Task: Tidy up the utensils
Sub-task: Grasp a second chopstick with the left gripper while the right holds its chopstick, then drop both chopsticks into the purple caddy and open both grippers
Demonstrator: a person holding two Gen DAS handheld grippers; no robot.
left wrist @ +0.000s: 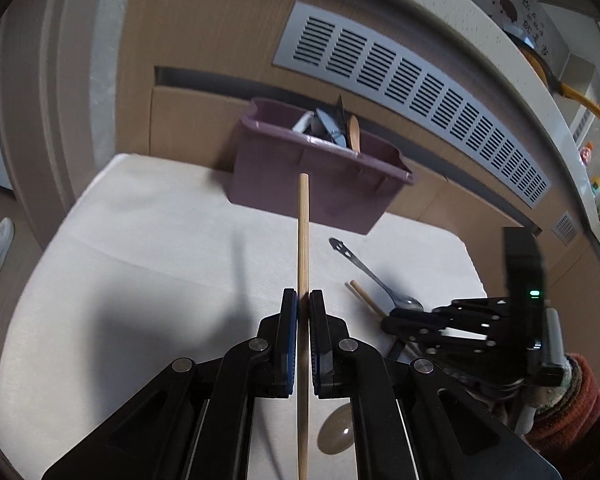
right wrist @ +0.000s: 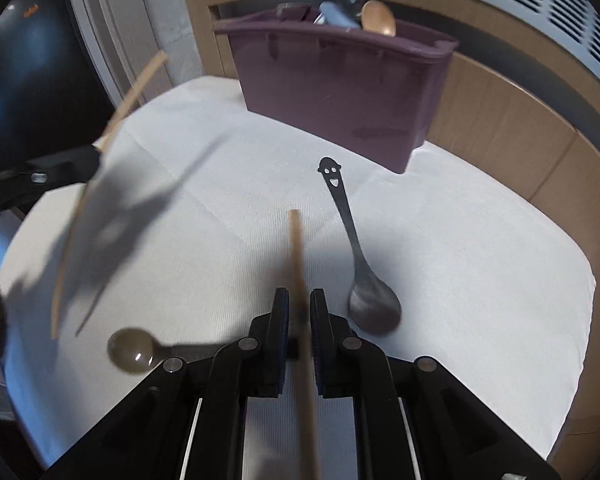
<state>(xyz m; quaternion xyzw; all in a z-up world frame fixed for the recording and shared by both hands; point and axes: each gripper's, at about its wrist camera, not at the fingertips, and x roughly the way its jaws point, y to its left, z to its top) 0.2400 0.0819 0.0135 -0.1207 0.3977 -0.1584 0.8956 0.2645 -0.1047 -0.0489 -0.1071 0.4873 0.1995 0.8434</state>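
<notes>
My left gripper (left wrist: 303,300) is shut on a wooden chopstick (left wrist: 302,232) and holds it above the white cloth, pointing at the purple bin (left wrist: 320,184). The bin holds several utensils, among them a wooden spoon (left wrist: 354,132). My right gripper (right wrist: 299,300) has a second wooden chopstick (right wrist: 296,248) between its fingers, low over the cloth; the jaws stand slightly apart around it. A metal spoon with a smiley handle (right wrist: 356,256) lies right of it. A dark ladle-like spoon (right wrist: 132,350) lies at the left. The bin (right wrist: 340,92) stands behind.
The white cloth (left wrist: 140,240) covers a small table against a wooden cabinet with a metal vent (left wrist: 420,92). The left gripper and its chopstick (right wrist: 112,120) show blurred at the left of the right wrist view. A counter with a pan (left wrist: 540,68) is at the upper right.
</notes>
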